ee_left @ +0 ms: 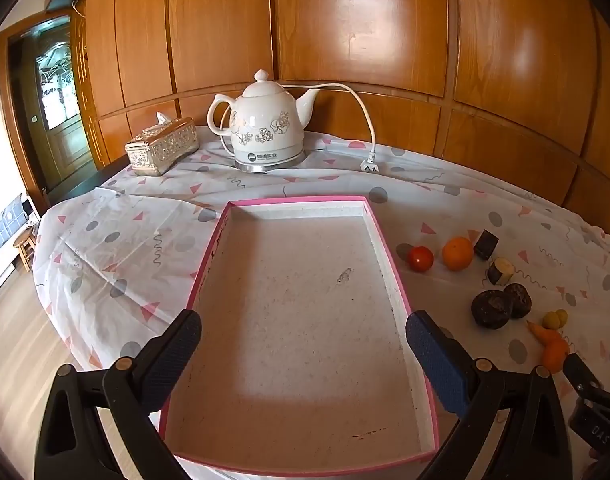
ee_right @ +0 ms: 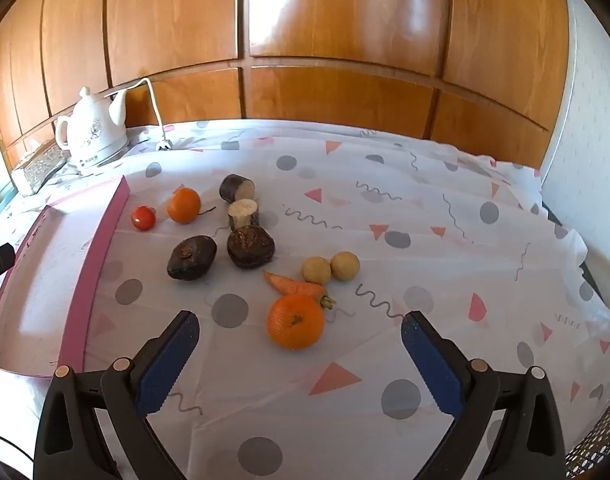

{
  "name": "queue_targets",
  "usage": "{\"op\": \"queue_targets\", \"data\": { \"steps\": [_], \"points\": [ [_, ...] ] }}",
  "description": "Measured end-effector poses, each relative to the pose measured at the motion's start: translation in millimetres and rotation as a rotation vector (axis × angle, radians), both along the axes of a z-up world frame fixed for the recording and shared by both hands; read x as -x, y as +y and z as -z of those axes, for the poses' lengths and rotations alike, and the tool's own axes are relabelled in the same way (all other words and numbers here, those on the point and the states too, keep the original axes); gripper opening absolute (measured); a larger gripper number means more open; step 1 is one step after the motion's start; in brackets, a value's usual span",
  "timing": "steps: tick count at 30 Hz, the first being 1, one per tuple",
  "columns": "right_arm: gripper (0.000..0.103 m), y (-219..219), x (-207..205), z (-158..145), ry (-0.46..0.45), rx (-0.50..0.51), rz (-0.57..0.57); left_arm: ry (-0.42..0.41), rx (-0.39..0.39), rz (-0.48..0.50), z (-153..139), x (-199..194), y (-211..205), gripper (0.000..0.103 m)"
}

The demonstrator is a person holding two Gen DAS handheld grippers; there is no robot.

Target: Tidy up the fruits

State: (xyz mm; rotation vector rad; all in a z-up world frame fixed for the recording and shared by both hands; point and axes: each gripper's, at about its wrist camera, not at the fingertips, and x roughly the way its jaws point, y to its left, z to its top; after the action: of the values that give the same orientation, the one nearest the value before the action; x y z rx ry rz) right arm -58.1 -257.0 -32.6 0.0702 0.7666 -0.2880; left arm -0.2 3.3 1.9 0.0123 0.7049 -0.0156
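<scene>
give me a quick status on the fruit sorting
Left tool open over pink tray. Right tool open, near orange just ahead. Tray holds no fruit. Nothing blocking.

- The wall panelling (ee_left: 345, 40) behind is glossy varnished wood with bright glare.
- The bench cover (ee_right: 425, 240) looks like thin, creased plastic sheeting, faintly shiny.
- The tray (ee_left: 209, 264) looks like cardboard: matt, speckled, stained floor inside a pink rim.
- The kettle (ee_left: 265, 124) is smooth glazed white ceramic on a shiny metal base.
- The tissue box (ee_left: 161, 148), far left, has a glittery embossed finish.
- The near orange (ee_right: 295, 322) has dimpled, slightly glossy peel; the tomato (ee_right: 143, 218) is smooth and shiny.
- The two dark round fruits (ee_right: 251, 247) look rough and matt.
- Each hand-held gripper is matt black plastic; its pads (ee_right: 169, 360) are textured blue.
</scene>
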Motion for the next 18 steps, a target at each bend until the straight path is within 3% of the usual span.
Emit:
{"op": "queue_targets", "data": {
  "steps": [18],
  "points": [
    [0.103, 7.7, 5.1, -6.7, -0.039, 0.066, -0.015, 0.017, 0.006, -0.008, -1.3, 5.6, -7.7, 0.103]
  ]
}}
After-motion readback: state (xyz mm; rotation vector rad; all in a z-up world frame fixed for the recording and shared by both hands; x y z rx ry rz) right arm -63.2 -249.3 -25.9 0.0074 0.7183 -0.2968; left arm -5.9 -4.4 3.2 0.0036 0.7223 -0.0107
